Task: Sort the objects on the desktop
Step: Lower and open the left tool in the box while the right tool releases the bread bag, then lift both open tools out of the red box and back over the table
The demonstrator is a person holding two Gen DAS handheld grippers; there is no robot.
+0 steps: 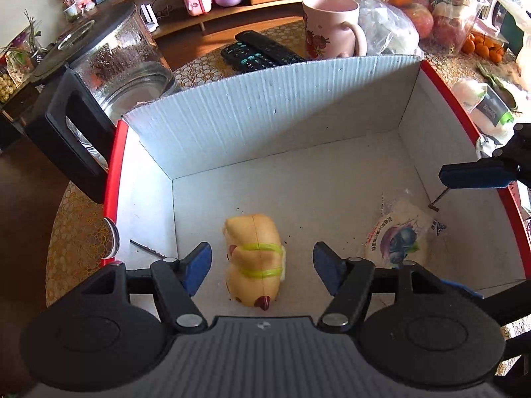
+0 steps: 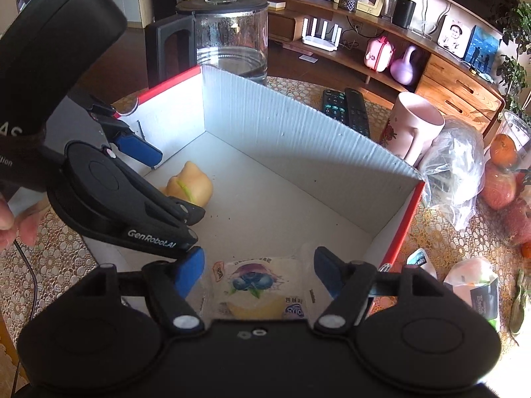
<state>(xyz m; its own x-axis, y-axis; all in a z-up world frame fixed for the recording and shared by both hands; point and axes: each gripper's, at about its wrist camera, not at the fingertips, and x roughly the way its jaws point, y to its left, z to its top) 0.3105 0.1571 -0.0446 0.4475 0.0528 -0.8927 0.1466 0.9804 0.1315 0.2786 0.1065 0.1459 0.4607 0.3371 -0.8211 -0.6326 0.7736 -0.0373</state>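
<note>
The white cardboard box (image 1: 282, 122) fills mid-frame in both views and already holds two sorted things: the yellow squishy toy (image 1: 254, 258) at lower centre of the left wrist view, and the blueberry snack packet (image 2: 257, 285) at the bottom of the right wrist view. The left gripper (image 1: 262, 265) and right gripper (image 2: 259, 270) each hover over one, jaws spread, gripping nothing. Seemingly left outside: the pink mug (image 1: 332, 26), two remotes (image 1: 262, 53) and small packets (image 2: 471, 285) at lower right.

Sunlight falls across a bench (image 2: 448, 232) covered in gold lace-patterned cloth. Behind it, a long wooden shelf unit (image 2: 381, 53) with drawers (image 2: 461, 86) holds framed photographs (image 2: 456, 34) and potted plants (image 2: 512, 66).
</note>
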